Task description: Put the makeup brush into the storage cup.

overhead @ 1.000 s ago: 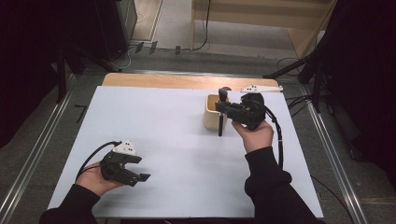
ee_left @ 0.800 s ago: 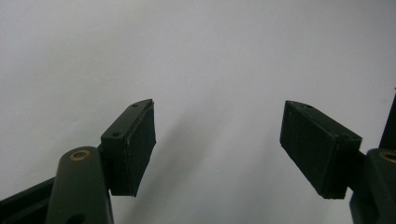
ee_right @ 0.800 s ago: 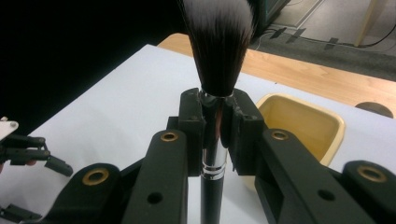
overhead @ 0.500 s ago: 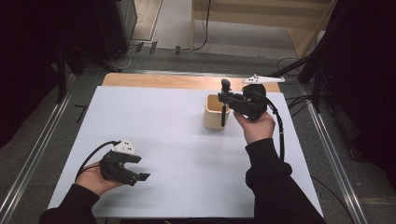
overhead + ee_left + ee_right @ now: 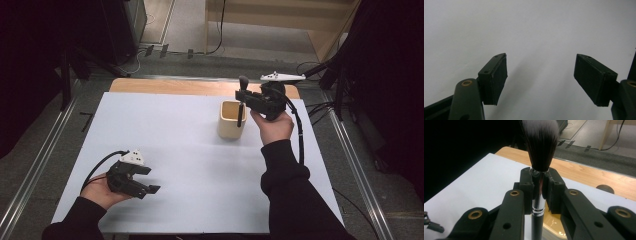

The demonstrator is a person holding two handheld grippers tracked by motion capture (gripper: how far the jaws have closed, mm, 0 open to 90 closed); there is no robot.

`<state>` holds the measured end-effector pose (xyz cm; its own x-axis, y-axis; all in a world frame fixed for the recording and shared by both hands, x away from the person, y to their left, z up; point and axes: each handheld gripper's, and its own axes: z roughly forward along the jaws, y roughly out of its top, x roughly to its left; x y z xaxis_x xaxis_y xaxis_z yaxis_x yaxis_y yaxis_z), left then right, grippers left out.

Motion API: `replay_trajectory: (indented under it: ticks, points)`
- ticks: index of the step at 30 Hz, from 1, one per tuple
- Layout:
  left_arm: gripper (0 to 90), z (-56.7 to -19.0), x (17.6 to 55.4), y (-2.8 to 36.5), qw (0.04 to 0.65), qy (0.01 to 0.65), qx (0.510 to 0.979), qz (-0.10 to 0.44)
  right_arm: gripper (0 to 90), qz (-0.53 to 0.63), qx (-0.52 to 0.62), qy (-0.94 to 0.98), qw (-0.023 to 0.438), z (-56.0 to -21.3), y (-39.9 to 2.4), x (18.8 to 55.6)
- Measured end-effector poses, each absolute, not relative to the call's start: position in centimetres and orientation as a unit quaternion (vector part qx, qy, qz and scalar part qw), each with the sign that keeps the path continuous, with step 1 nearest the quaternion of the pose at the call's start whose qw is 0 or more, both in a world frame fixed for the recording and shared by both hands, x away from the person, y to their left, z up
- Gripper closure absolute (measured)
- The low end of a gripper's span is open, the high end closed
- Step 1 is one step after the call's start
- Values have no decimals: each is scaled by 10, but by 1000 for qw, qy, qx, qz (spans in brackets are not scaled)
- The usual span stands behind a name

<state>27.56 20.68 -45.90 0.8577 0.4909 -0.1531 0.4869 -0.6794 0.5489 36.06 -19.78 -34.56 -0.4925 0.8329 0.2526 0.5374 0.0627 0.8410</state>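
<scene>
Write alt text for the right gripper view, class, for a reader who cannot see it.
The right gripper clamps a makeup brush upright by its silver ferrule, bristles up. Below it is a yellowish cup on a white table cover.

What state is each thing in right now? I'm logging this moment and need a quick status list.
Right gripper: shut on the makeup brush.
Makeup brush: upright, bristles up, handle end over the cup's opening.
Cup: upright on the white sheet, open top.
Left gripper: open, holding nothing, low over the sheet.
</scene>
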Motion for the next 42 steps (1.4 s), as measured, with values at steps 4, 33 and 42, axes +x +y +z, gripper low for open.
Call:
replay_trajectory:
  ticks: [4,33,42]
  points:
    - [275,-459,276,207,298,267,916,3,787,486,487,708,156,-346,-200,366]
    - [276,-460,276,207,299,263,917,-1,787,500,510,676,182,-351,-200,400]
    - [277,-459,277,207,302,264,916,0,787,497,519,668,194,-359,-202,409]
